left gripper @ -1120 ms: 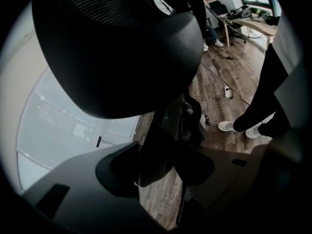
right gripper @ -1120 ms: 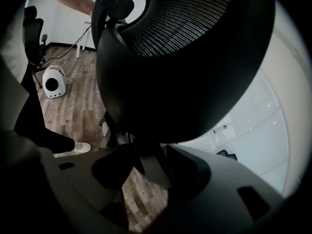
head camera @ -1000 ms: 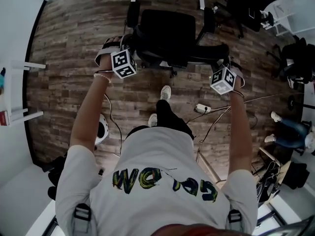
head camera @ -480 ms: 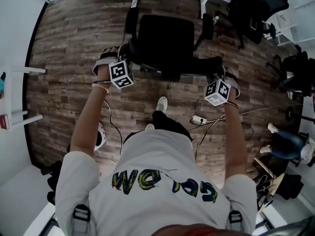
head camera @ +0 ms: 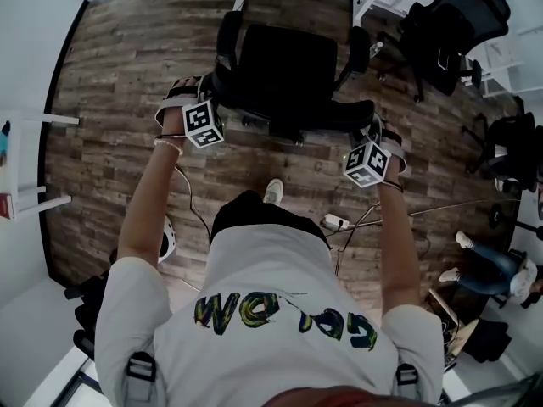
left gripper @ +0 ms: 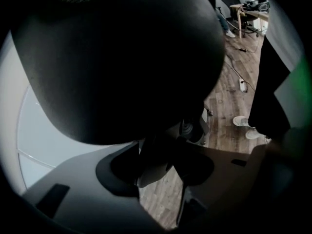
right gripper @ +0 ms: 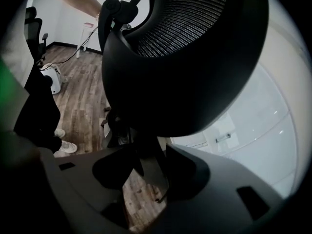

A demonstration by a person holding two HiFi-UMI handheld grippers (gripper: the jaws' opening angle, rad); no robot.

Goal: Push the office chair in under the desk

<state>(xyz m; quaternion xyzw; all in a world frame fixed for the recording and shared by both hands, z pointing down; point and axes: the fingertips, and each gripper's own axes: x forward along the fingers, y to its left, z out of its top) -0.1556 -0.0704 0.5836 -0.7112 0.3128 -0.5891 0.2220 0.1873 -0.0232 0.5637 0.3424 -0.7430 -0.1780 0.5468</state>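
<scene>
office chair (head camera: 284,62): black all over; backrest a fine black mesh
left claw (left gripper: 161,169): dull grey; its cube white with black square markers
right claw (right gripper: 146,172): the same dull grey; its cube also white with black squares
floor (head camera: 119,100): brown wood planks, streaked light and dark
shirt (head camera: 254,270): pale grey, with lettering in yellow, green and blue
trousers (head camera: 254,219): black
shoe (head camera: 273,192): white
power strip (head camera: 333,222): white
second chair (head camera: 450,15): black

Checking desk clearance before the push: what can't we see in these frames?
- Most of the desk: head view, cut off by the top edge.
- Wheels of the office chair: head view, mostly hidden under its seat.
- Space ahead: both gripper views, blocked by the backrest.
</scene>
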